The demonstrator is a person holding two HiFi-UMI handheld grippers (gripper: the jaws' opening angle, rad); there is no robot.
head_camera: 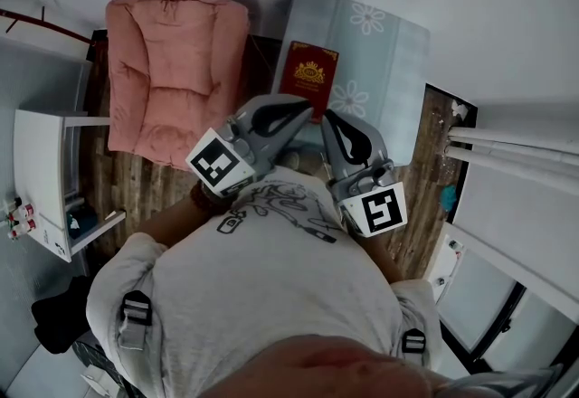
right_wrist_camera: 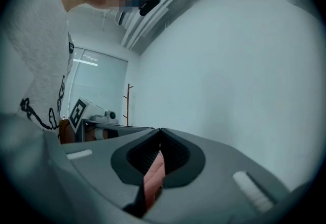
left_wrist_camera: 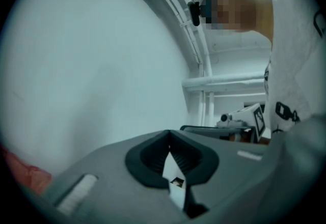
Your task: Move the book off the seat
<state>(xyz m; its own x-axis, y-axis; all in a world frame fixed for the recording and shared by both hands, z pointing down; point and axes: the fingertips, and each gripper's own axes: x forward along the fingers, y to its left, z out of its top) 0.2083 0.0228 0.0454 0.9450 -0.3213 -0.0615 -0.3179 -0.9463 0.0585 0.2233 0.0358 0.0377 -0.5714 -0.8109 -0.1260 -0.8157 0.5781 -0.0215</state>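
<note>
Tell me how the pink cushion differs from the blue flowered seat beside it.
The pink cushion is plain and puffy, stitched into padded sections; the blue flowered seat looks flat and smooth, printed with white flowers. The pink cushion has nothing on it, while the blue flowered seat carries a red book near its left edge. Both are soft seating pieces set side by side.

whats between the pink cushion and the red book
Only a narrow dark strip of floor separates pink cushion and red book; the head view shows it.

The right gripper (right_wrist_camera: 160, 131) has its jaws pressed together before a pale wall (right_wrist_camera: 229, 65)
</note>
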